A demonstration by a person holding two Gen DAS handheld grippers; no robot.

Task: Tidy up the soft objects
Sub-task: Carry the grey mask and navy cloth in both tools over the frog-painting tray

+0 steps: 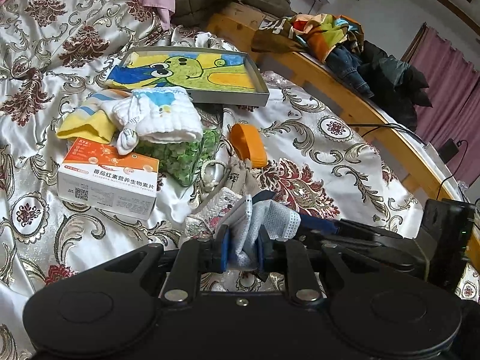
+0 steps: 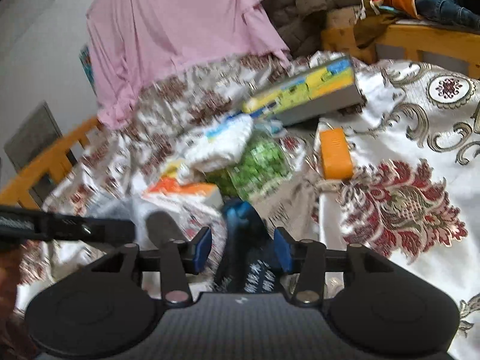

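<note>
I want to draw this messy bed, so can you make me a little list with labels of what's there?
surface: white floral satin bedspread
left gripper: shut on pale blue mesh cloth
right gripper: open around a dark blue fabric item
middle pile: white folded towel, orange-and-white tablet box, green-patterned bag
behind pile: framed cartoon drawing
</note>
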